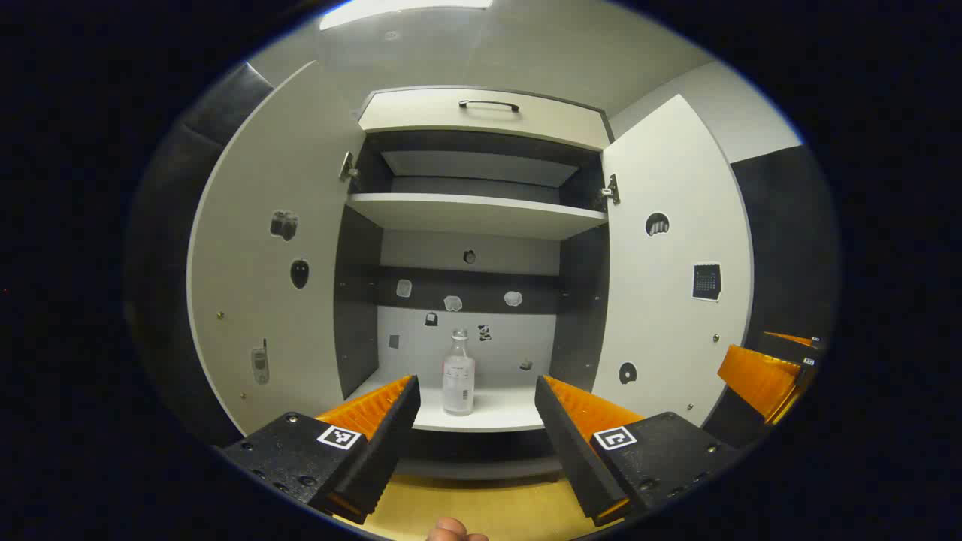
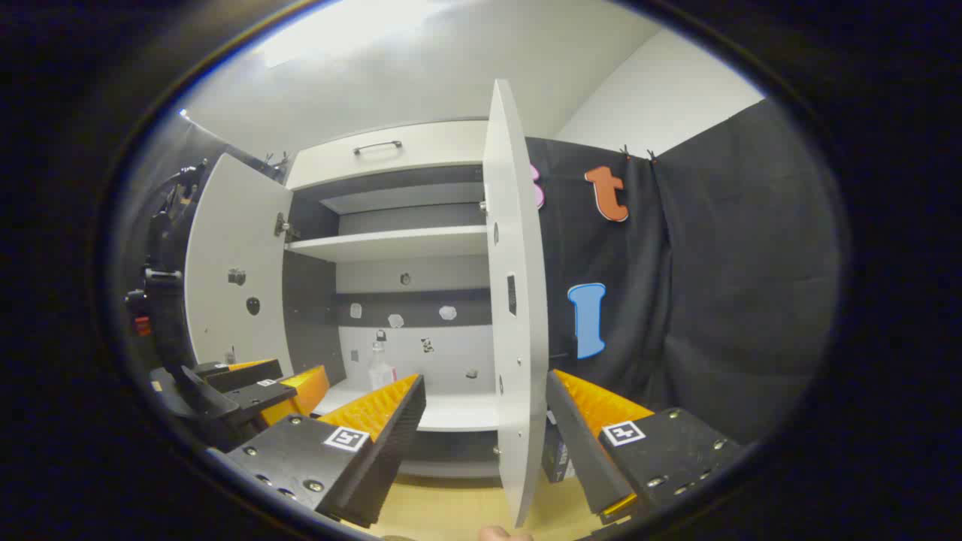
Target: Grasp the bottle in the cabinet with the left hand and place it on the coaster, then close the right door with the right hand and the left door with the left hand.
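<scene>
— Squarely ahead of the left gripper [image 1: 477, 409] stands the bottle [image 1: 458, 373], upright near the front edge of the cabinet's lower shelf [image 1: 496, 412]. What is that gripper's state?

— Its fingers are spread wide with nothing between them. The bottle appears in the gap but farther back, not yet reached. Both doors stand open: the left door [image 1: 274, 248] swung out on one side, the right door [image 1: 673, 263] on the other.

— And the right gripper [image 2: 485, 417]?

— Also wide open and holding nothing. In the right gripper view the right door [image 2: 515, 300] is seen almost edge-on, its free edge lying between the two fingers, though whether either finger touches it cannot be told. The left gripper [image 2: 255, 391] shows farther off, short of the shelf, with the bottle [image 2: 380, 368] beyond it.

— So the step in hand is the reach for the bottle. How should it be done well?

— Judging from the frames, the left gripper should go straight in, level, keeping the bottle centred in the gap, and close on the body below the narrow neck. The bottle looks clear and smooth, so a low, square grip would guard against tipping or slipping. The upper shelf [image 1: 477, 214] sits well above, leaving room to lift. No coaster can be made out here.
</scene>
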